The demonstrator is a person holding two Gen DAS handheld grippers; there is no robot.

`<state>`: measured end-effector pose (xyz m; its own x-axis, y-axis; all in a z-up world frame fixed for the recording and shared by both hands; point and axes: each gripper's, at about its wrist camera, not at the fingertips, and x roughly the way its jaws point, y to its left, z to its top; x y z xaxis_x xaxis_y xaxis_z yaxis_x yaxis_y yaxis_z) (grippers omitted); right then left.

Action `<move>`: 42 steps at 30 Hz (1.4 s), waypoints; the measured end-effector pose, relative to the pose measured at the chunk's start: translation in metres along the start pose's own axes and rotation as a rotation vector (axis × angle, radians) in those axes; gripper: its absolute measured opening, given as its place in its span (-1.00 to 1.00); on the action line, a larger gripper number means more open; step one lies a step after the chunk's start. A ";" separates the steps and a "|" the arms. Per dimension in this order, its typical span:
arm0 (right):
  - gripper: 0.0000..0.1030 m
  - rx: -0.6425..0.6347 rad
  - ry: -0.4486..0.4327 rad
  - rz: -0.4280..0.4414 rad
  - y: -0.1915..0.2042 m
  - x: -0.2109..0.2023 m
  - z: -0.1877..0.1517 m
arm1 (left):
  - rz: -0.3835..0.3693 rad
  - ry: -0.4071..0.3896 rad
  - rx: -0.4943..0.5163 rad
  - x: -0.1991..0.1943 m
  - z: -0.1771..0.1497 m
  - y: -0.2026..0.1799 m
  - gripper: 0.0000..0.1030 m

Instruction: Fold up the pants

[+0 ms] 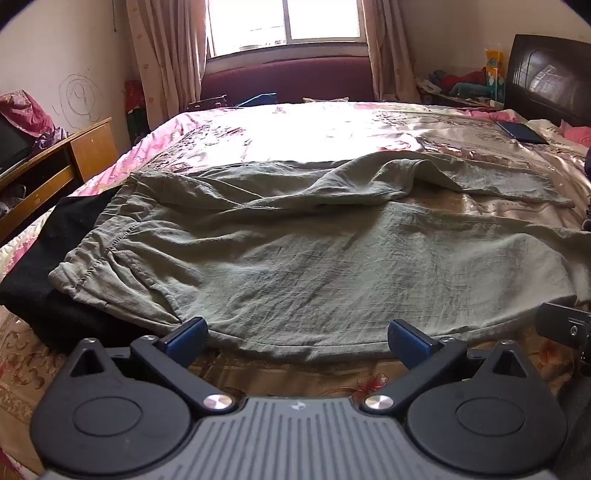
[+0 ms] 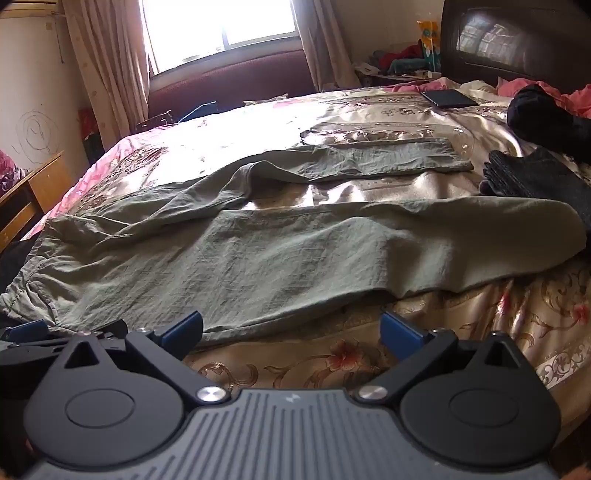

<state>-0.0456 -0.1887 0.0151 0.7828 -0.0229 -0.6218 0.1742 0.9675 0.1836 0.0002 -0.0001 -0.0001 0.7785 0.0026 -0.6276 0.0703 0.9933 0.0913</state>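
Floral satin bedspread [image 1: 332, 122] covers the bed below a bright window [image 2: 221, 22]. Olive-green pants [image 1: 295, 258] lie spread across it, waistband left, legs parted rightward. Left gripper [image 1: 297, 338] and right gripper [image 2: 291, 330] both hover at the near hem, fingers spread wide, grasping nothing.
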 end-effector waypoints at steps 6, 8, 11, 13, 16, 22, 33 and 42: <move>0.97 -0.001 0.001 -0.001 0.000 0.003 0.001 | -0.003 0.017 0.001 0.002 -0.004 -0.003 1.00; 0.97 -0.003 -0.001 0.000 0.001 0.002 0.000 | -0.003 0.019 0.008 0.001 -0.005 -0.007 1.00; 0.97 -0.007 -0.006 0.001 0.002 -0.004 -0.002 | -0.017 0.025 -0.001 0.003 -0.004 -0.003 1.00; 0.97 -0.009 -0.008 0.002 0.003 -0.011 -0.005 | -0.024 0.029 -0.010 0.004 -0.003 0.000 1.00; 0.97 -0.006 0.019 -0.004 0.002 0.004 0.000 | -0.027 0.030 -0.013 0.004 -0.003 0.000 1.00; 0.97 -0.008 0.023 -0.005 0.003 0.005 -0.001 | -0.029 0.030 -0.007 0.004 -0.003 -0.001 1.00; 0.97 -0.010 0.028 -0.004 0.002 0.007 -0.002 | -0.034 0.036 -0.012 0.006 -0.003 0.000 1.00; 0.97 -0.010 0.030 -0.004 0.003 0.007 -0.002 | -0.034 0.036 -0.011 0.006 -0.003 0.000 1.00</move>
<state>-0.0405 -0.1860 0.0099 0.7638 -0.0195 -0.6452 0.1714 0.9698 0.1737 0.0027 -0.0002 -0.0060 0.7529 -0.0270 -0.6576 0.0890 0.9942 0.0610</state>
